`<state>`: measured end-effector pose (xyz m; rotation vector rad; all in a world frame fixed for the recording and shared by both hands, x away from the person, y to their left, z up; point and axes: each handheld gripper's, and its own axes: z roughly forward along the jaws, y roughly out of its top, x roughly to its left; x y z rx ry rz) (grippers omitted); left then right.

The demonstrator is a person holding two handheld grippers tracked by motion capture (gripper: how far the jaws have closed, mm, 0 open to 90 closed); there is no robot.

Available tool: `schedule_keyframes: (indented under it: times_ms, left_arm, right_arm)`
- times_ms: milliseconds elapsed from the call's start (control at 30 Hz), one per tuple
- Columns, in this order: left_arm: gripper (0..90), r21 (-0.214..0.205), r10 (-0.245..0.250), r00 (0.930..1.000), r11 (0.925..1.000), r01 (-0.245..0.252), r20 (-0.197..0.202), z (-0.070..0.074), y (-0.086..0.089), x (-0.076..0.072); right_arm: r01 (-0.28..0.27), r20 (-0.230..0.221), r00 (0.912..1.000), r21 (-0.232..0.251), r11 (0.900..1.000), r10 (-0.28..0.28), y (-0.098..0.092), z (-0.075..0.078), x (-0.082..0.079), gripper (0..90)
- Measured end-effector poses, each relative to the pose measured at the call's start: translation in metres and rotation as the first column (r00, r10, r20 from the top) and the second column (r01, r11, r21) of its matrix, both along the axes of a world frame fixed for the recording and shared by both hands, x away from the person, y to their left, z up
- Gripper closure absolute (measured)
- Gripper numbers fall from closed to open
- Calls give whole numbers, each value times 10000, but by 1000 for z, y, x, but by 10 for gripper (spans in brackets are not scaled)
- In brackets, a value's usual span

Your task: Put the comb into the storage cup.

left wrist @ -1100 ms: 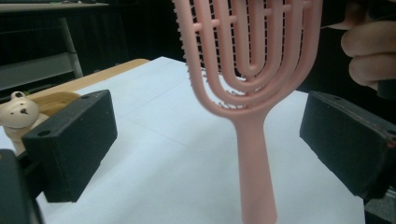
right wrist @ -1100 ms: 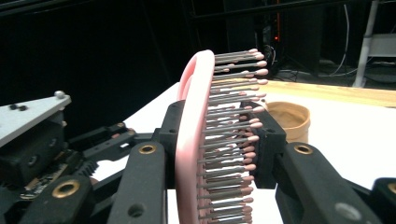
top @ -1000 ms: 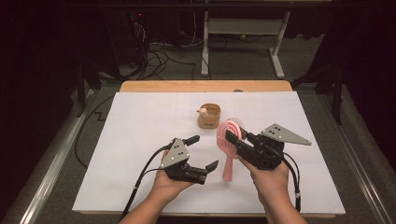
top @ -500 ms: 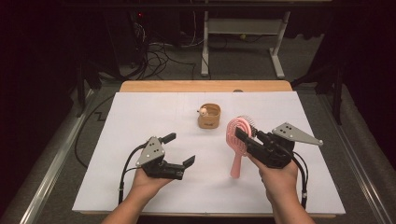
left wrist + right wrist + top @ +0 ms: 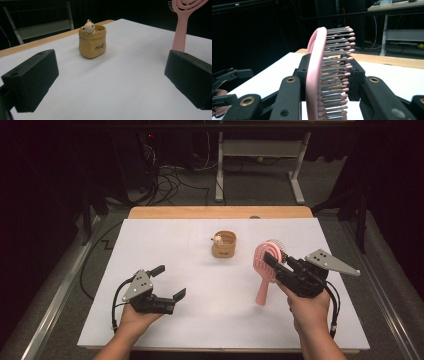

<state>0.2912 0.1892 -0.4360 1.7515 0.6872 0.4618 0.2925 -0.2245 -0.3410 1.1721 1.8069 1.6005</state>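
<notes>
Right claw (image 5: pixel 272 262) clamped on brush (image 5: pixel 266 265) head, left claw (image 5: pixel 167 281) wide open, empty: keep handle down, lower gently into cup (image 5: pixel 223 245) ahead-left.

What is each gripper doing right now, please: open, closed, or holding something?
Left gripper: open, holding nothing.
Right gripper: closed on the pink hairbrush, gripping its head.

high view overhead; claw views low, sharing the hairbrush (image 5: pixel 184 18).
</notes>
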Motion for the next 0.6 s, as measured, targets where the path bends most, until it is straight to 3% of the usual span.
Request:
schedule_keyframes:
  times_ms: [133,467,600]
  left_arm:
    - [0,68,-99,9999,9999,99,-17,-4,4,-1]
    - [0,-198,471,9989,9987,-472,-90,-13,15,-3]
    - [0,-47,504,9987,9987,-504,-36,-15,18,-4]
  right_arm:
    - [84,51,10000,4,10000,-84,-3,0,2,654]
    - [238,320,9992,-24,9997,-237,-6,0,7,654]
    - [313,377,9988,-16,9995,-312,-6,1,11,654]
